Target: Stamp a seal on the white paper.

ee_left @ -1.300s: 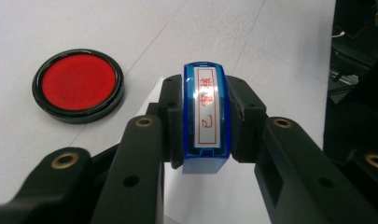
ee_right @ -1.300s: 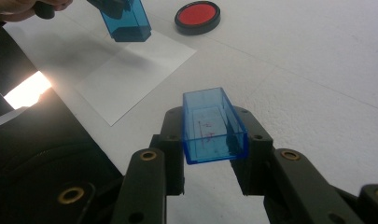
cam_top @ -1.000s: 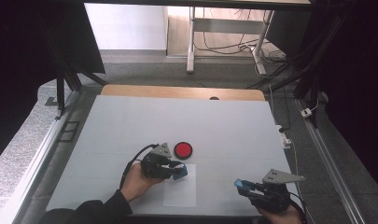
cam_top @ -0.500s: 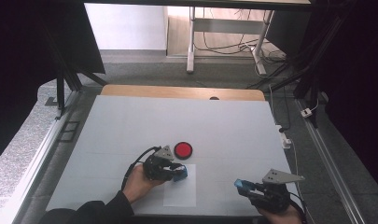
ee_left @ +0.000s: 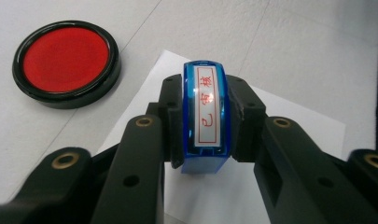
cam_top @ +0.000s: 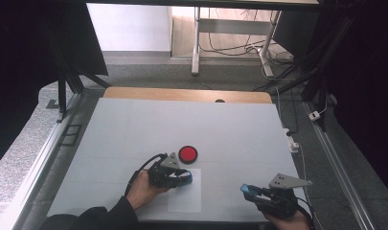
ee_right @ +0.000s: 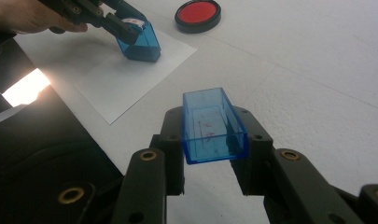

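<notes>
The left tool [ee_left: 203,140] pinches the stamp [ee_left: 204,116] down on the paper [cam_top: 185,196], beside the ink pad [cam_top: 188,154] (so inking looks done). The right tool [ee_right: 214,140] pinches the cap [ee_right: 213,127] above the counter [cam_top: 230,124]; lifting off and recapping remain.

Table [cam_top: 134,124]: pale grey-white top w/ a bare wooden strip along the far edge. Landmark = white paper sheet [cam_top: 189,201], lying flat near the table's near edge, approx. mid-width. Red ink pad [cam_top: 188,154], round w/ black rim, sits on the bare top just beyond the sheet's far edge, near but not touching it. Blue stamp [ee_right: 140,44] rests base-down on the sheet, tilted, near its far end. Rest of the top beyond the pad, and to both sides of the sheet, is plain surface.
</notes>
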Available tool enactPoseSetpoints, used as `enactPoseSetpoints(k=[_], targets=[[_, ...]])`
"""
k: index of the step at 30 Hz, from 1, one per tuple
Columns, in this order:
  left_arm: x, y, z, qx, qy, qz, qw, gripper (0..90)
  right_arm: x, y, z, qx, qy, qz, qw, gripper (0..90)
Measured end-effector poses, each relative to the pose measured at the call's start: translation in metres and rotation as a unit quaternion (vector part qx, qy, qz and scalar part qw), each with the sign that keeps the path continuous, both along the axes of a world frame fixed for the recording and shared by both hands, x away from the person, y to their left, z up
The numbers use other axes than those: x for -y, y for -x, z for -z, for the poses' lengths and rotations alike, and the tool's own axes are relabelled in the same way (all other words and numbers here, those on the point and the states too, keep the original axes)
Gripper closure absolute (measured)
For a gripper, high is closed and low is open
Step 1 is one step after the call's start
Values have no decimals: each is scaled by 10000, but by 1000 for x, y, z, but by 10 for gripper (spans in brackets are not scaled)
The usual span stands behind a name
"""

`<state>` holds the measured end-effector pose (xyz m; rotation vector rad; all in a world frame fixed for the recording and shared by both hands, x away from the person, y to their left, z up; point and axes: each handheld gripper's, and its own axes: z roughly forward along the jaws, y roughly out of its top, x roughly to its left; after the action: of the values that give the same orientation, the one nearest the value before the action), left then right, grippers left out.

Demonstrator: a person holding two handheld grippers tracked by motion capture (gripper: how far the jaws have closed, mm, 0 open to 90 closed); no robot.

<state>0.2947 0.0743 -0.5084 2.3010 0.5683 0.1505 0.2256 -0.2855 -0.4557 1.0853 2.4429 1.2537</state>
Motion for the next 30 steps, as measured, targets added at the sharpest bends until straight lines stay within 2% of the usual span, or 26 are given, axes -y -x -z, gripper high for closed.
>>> enactPoseSetpoints(k=[8,16,25,30], targets=[[2,1,-1,-42,-68,-69,9999,704,0,0,0,-15,28,7,10000,678],[-4,-7,2,-396,184,-123,9990,704,0,-1,0,-7,38,-2,10000,678],[-8,-13,5,-637,398,-152,9971,704,0,-1,0,-9,42,1,10000,678],[-9,-14,5,-670,428,-140,9967,704,0,-1,0,-13,47,0,10000,678]])
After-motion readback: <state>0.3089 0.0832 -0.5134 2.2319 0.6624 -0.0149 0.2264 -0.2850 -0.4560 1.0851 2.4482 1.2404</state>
